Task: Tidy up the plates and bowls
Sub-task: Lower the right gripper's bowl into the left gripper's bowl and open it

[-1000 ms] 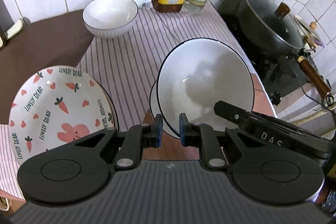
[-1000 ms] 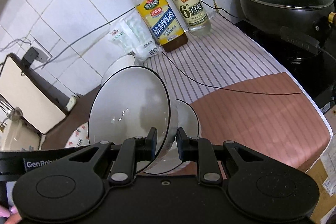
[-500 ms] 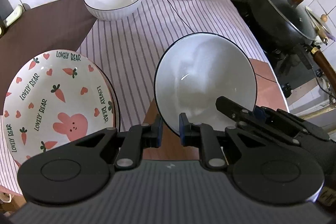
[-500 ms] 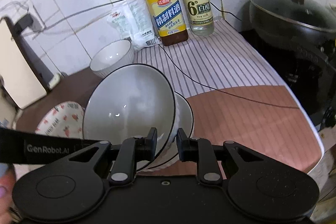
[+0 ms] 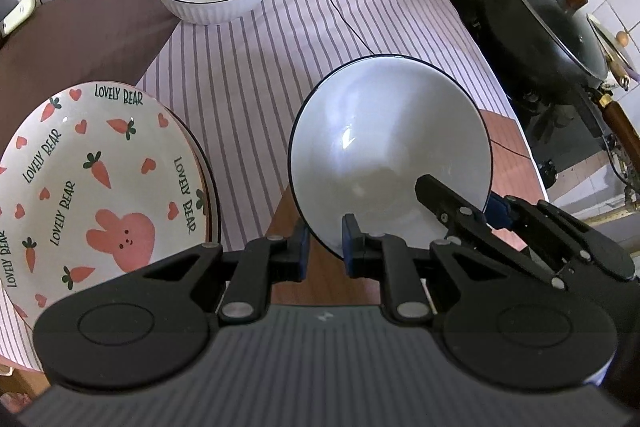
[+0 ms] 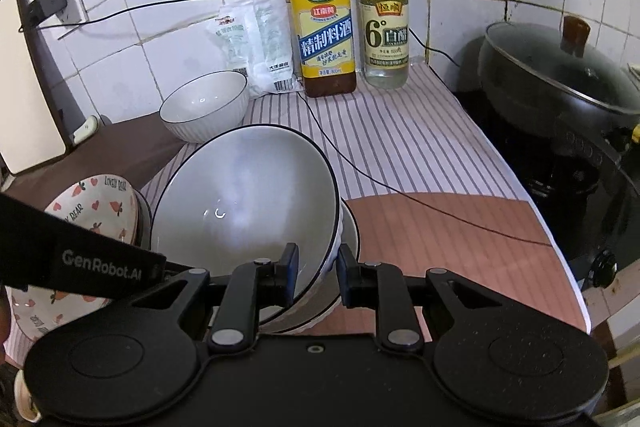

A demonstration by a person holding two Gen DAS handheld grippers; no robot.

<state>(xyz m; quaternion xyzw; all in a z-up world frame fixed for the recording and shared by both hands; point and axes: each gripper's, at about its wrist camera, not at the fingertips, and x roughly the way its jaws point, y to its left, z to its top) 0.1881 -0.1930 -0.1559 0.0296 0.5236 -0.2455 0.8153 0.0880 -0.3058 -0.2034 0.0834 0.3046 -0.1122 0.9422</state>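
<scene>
Nesting the white bowl (image 6: 248, 203) into another, apparently; my left gripper (image 5: 324, 249) pinches its rim, my right gripper (image 6: 316, 275) is opening around it; next, free both.

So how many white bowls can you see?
3. One bowl at the back sits near the bottles. The tilted bowl is in front, resting in a lower bowl that is mostly hidden. More could be hidden underneath.

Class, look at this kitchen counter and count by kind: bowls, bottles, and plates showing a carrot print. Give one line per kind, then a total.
Bowls: 3, namely the far bowl, the tilted bowl and the lower bowl beneath it
Bottles: 2, namely the yellow-label bottle and the white-label bottle
Carrot-print plates: 1, the carrot plate
Total: 6
</scene>
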